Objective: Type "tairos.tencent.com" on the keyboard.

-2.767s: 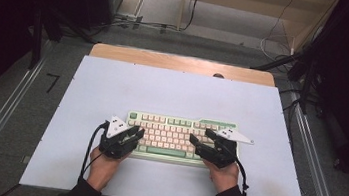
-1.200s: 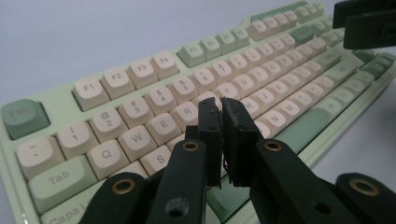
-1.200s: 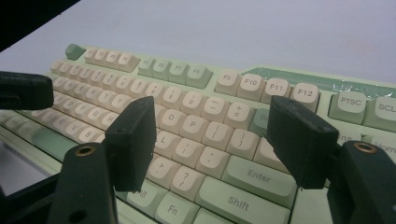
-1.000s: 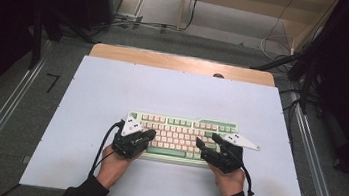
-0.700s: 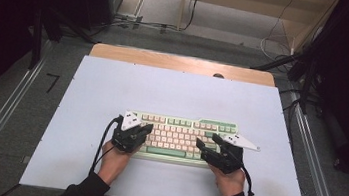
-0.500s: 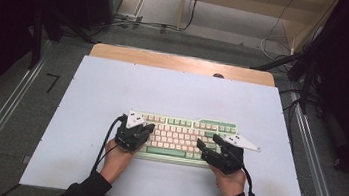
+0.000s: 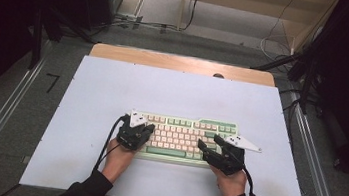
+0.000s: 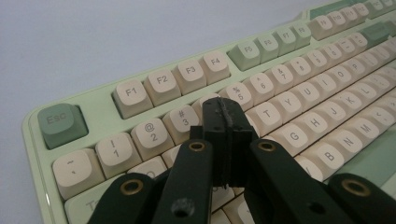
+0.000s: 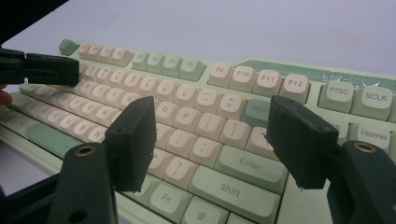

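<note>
The left gripper (image 8: 223, 122), fingers pressed together empty, is hovering directly over the pale-green-and-cream keyboard's (image 7: 183, 135) left number keys; the right gripper (image 9: 219, 140) is hanging wide.

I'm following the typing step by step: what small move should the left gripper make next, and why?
Probably a short push straight down. The left gripper is shut into one narrow tip, poised over the keyboard by the 4 key; whether it already touches a key is unclear. The right gripper hangs open above the Enter side.

tongs (image 7: 147, 131): black, brass rivets | grey three-cornered plate | black cable | dark sleeves
</note>
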`<state>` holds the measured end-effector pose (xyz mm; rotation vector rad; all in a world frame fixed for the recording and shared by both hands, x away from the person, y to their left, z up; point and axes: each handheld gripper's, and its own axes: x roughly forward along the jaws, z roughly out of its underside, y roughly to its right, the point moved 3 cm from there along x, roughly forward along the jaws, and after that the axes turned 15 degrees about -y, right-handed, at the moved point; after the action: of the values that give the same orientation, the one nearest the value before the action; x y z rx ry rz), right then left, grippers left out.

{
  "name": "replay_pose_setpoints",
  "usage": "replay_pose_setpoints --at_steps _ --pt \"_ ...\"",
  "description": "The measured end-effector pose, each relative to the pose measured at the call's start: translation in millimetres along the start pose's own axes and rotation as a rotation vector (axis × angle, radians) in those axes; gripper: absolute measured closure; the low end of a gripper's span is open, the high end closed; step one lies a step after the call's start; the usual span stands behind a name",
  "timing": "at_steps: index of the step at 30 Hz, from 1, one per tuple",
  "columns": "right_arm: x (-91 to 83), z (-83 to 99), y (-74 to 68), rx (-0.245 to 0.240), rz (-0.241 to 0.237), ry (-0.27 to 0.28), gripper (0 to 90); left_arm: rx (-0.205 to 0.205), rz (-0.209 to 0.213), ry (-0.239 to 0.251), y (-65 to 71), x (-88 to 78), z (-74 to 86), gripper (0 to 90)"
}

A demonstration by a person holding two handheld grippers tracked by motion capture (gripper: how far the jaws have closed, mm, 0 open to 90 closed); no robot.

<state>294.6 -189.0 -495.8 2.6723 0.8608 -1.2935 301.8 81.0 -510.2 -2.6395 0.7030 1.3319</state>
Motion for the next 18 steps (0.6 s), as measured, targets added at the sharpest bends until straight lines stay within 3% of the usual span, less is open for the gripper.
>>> replay_pose_setpoints --at_steps 6,9,15,18 --pt "0.4 0.0 -0.2 -0.002 0.001 0.000 31.7 0.002 0.010 -0.012 -0.5 0.6 0.6 90.0" --pt "-0.1 -0.2 0.0 0.000 0.000 0.002 32.3 -0.003 0.024 0.029 0.3 -4.8 -0.5 89.3" --pt "-0.9 -0.3 1.0 0.001 0.010 0.010 37.2 0.006 0.020 0.107 1.7 -16.5 -0.6 57.0" --pt "-0.9 -0.3 0.3 -0.001 0.020 0.015 44.6 -0.007 0.023 0.142 1.6 -22.2 1.1 50.8"
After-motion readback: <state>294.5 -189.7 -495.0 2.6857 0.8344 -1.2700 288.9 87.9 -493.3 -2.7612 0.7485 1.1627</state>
